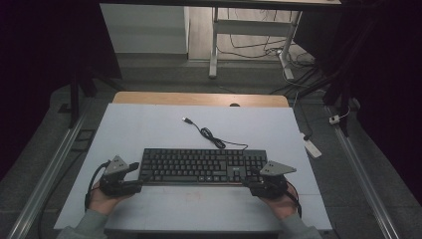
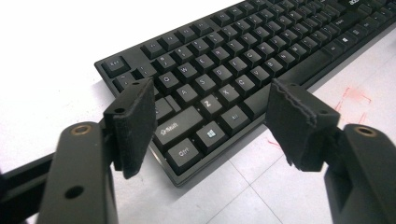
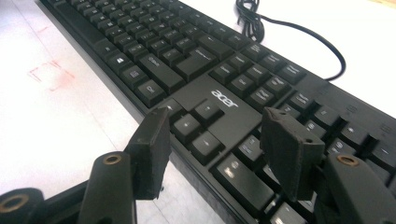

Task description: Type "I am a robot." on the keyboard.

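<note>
1. The black keyboard [image 1: 201, 167] lies across the white surface [image 1: 149, 129], its cable [image 1: 209, 134] trailing behind.
2. Your left gripper [image 2: 212, 119] hovers at the keyboard's left end, fingers [image 2: 135, 123] spread wide, gripping nothing.
3. Your right gripper [image 3: 215, 149] sits over the arrow keys, fingers [image 3: 289, 149] also wide, holding nothing.

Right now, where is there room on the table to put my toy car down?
Two bare patches on the mat: the wide strip behind the keyboard, left of its cable, and the strip in front between the two hands. It is crowded at both keyboard ends, where the grippers sit.
</note>
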The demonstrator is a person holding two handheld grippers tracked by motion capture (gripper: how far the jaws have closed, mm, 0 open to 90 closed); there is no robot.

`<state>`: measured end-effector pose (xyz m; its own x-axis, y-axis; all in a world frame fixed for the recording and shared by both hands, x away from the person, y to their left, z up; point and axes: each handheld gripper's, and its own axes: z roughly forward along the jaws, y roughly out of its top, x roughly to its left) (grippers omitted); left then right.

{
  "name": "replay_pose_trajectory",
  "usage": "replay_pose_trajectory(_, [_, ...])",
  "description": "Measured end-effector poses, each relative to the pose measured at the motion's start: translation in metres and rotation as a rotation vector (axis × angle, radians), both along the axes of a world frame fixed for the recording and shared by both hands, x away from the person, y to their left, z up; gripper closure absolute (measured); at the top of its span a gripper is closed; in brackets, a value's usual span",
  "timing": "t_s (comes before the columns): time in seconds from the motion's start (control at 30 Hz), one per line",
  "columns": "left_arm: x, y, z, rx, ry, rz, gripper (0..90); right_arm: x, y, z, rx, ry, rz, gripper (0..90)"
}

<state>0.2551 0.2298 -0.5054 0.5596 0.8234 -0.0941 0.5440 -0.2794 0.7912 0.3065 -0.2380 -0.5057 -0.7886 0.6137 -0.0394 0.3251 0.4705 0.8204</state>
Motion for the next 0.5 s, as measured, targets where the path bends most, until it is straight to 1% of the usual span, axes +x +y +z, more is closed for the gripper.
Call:
replay_pose_trajectory(0.1, [0.001, 0.0, 0.0, -0.005, -0.001, 0.005, 38.3, 0.0, 0.003, 0.001, 0.014, -0.003, 0.002, 47.0])
replay_pose_trajectory(0.23, [0.003, 0.0, 0.0, -0.012, -0.005, 0.008, 45.3, 0.0, 0.008, 0.002, 0.029, -0.013, 0.013, 53.2])
replay_pose_trajectory(0.33, [0.005, 0.0, -0.001, -0.011, -0.004, 0.002, 52.5, 0.001, 0.013, 0.004, 0.042, -0.015, 0.038, 61.8])
replay_pose_trajectory(0.43, [0.006, -0.002, -0.001, -0.003, -0.006, -0.001, 60.0, 0.001, 0.019, 0.005, 0.028, -0.025, 0.064, 70.2])
replay_pose_trajectory(0.5, [0.008, -0.002, -0.001, -0.003, -0.005, -0.002, 65.1, 0.001, 0.023, 0.005, 0.032, -0.024, 0.085, 74.9])
